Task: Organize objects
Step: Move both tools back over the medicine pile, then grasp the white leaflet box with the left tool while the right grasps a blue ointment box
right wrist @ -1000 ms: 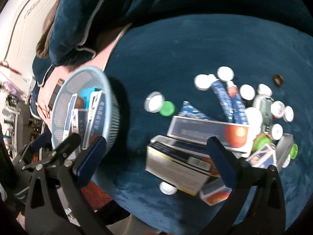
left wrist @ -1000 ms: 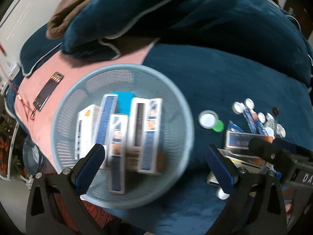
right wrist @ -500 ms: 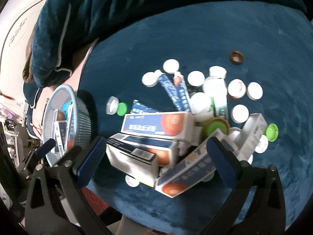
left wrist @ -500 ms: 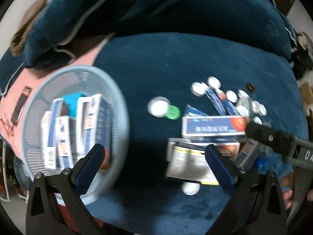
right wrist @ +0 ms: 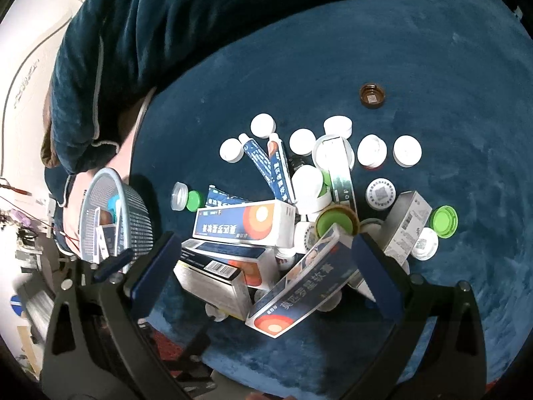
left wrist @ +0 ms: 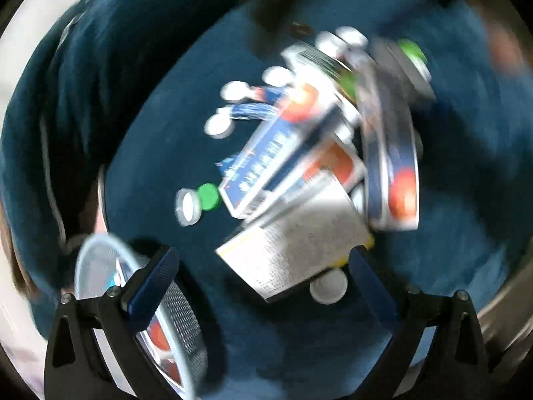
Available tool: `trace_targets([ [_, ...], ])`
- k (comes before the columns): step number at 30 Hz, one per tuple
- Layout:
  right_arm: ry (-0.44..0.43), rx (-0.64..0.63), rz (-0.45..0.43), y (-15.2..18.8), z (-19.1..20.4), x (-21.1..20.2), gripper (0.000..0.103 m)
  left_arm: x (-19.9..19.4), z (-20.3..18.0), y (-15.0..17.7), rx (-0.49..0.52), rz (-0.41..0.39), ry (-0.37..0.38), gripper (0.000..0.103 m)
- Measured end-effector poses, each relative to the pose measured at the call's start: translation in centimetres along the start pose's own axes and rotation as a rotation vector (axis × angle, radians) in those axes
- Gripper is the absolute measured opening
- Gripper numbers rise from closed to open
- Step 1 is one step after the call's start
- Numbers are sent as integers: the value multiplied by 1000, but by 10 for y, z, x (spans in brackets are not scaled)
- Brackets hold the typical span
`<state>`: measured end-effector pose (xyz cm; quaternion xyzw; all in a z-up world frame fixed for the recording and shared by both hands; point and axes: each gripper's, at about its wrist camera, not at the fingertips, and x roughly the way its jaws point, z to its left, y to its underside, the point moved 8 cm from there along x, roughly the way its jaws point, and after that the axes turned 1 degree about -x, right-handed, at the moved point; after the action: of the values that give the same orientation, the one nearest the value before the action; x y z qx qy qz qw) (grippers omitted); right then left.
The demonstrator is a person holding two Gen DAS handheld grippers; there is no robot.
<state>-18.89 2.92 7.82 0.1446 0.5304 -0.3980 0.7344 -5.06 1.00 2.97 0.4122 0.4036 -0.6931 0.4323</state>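
Note:
A pile of blue-and-white medicine boxes [right wrist: 243, 223] with orange circles lies on the dark blue blanket [right wrist: 333, 50], mixed with two tubes [right wrist: 276, 166] and several white caps [right wrist: 263, 125]. My right gripper [right wrist: 266, 256] hovers open over the near edge of the pile; a tilted box [right wrist: 299, 286] lies between its fingers, not gripped. A light blue mesh basket [right wrist: 140, 213] holding several boxes stands left of the pile. The left wrist view is motion-blurred: my left gripper [left wrist: 261, 260] is open above a white printed box [left wrist: 293, 250], with the basket [left wrist: 96, 243] at its lower left.
A brown cap [right wrist: 372, 96] lies apart at the back. Green caps [right wrist: 443, 221] and a grey box [right wrist: 406, 226] sit at the pile's right. A green cap [left wrist: 208, 196] and a clear lid [left wrist: 188, 205] lie between basket and pile. A folded blue quilt [right wrist: 150, 33] rises behind.
My left gripper has swung from over the basket rightward to the pile, empty, and is moving fast. My right gripper has drawn closer over the boxes.

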Motion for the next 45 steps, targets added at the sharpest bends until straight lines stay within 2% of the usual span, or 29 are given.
trace_targets([
  [2,-5,8,-10,-2,-2,-3,103,10,-12,7,77,-4,4,102],
  [4,-8,15,-21,-5,-3,-7,103,18,-18,10,111,-10,10,102],
  [9,-11,41,-43,-10,-9,-12,103,24,-29,-1,233,-73,-77,102],
  [11,-3,47,-40,-10,-12,-10,103,28,-33,-5,250,-74,-61,98],
  [13,3,47,-35,-9,-14,-9,103,33,-31,-4,211,-53,-11,85],
  [16,11,34,-27,-8,-14,-8,103,26,-20,-3,110,-70,46,79],
  [22,46,-47,0,-12,-2,6,103,6,17,0,-165,-114,187,76],
  [28,100,-296,58,-16,23,41,102,1,31,14,-359,-103,300,76],
  [31,90,-345,102,-17,30,58,100,2,36,20,-404,-88,313,76],
  [32,84,-379,123,-16,36,64,96,2,38,22,-413,-86,316,76],
  [36,78,-517,217,0,55,80,95,2,44,26,-442,-86,326,76],
  [40,150,-601,270,11,57,94,95,3,45,33,-457,-70,329,76],
  [43,166,-631,300,17,52,101,87,4,47,36,-458,-63,327,76],
  [45,151,-629,300,18,47,101,77,4,46,38,-468,-65,339,72],
])
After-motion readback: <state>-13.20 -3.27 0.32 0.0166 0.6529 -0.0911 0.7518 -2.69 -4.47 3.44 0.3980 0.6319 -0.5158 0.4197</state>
